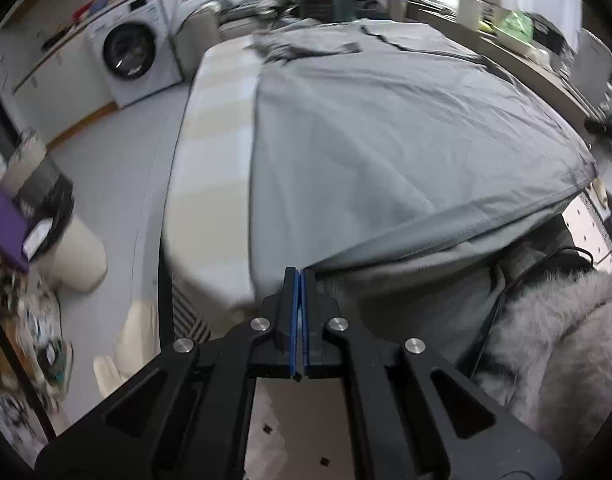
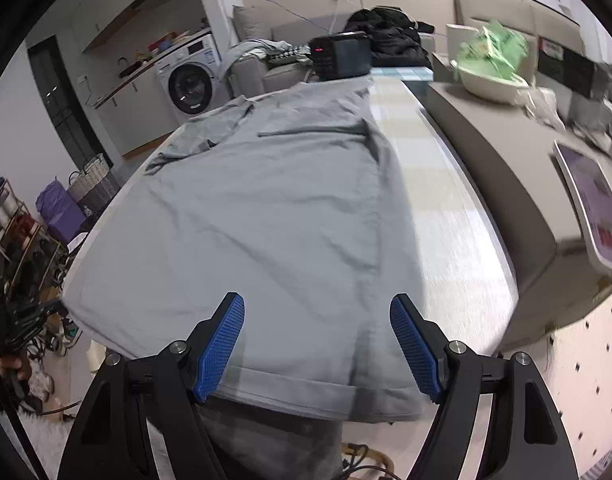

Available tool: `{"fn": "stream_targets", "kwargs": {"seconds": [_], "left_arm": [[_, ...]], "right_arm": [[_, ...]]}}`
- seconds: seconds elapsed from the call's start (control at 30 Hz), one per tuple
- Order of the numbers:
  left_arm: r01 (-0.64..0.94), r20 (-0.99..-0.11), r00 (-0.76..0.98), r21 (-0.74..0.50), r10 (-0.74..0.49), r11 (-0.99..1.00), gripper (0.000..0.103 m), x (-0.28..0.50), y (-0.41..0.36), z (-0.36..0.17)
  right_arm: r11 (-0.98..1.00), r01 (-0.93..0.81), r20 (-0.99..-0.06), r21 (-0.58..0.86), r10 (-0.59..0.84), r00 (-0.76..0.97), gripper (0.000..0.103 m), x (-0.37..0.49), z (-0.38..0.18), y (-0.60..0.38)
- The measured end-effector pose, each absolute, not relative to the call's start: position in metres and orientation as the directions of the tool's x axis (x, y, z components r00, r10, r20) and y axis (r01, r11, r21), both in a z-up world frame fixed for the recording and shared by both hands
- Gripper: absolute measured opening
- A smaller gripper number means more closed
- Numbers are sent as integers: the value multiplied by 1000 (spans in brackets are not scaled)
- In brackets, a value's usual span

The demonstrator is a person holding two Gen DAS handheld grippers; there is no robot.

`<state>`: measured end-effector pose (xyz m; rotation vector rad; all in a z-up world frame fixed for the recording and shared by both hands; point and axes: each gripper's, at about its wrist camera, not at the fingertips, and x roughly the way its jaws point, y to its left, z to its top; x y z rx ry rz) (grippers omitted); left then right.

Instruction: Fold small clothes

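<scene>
A grey garment (image 1: 385, 128) lies spread along a pale checked table (image 1: 214, 128). My left gripper (image 1: 300, 276) is shut on the garment's near hem corner, pinching it at the table's near end. In the right wrist view the same grey garment (image 2: 258, 208) lies flat on the table (image 2: 445, 200), its hem hanging slightly over the near edge. My right gripper (image 2: 317, 312) is open, its blue pads (image 2: 222, 340) spread just above the hem, holding nothing.
A black device with a red display (image 2: 339, 56) stands at the table's far end. A beige counter (image 2: 489, 144) with a bowl of green things (image 2: 493, 68) runs along the right. A washing machine (image 1: 134, 56) stands far left. A furry grey cloth (image 1: 545, 340) lies below right.
</scene>
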<state>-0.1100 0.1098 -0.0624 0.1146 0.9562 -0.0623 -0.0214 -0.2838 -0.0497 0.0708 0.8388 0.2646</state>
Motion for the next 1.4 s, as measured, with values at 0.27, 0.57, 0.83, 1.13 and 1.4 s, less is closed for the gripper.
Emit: {"fn": "stream_targets", "kwargs": {"seconds": [0.27,0.57,0.83,1.13,1.4], "left_arm": [[16,-820,560,-129,-116,992,5,-132,138,-68],[-166,-755,585,-470,-297,867,43,-123,186,-80],[-194,-756,588,-477,-288,857,43,-115,190,-85],[-197,-782,559,-449,-277,872,43,-110,194,-87],[-194,-745,537,-566,-396,801,44,-108,199,-97]], "right_arm": [[953,-167,-734,251,300,609,77,-36,-61,-315],[884,-67,-723,462,420,549,76,-48,-89,-366],[854,-44,-706,519,457,541,14,-36,-110,-356],[853,-96,-688,513,476,549,8,-46,-103,-369],[824,-129,-651,552,522,550,55,-42,-108,-364]]}}
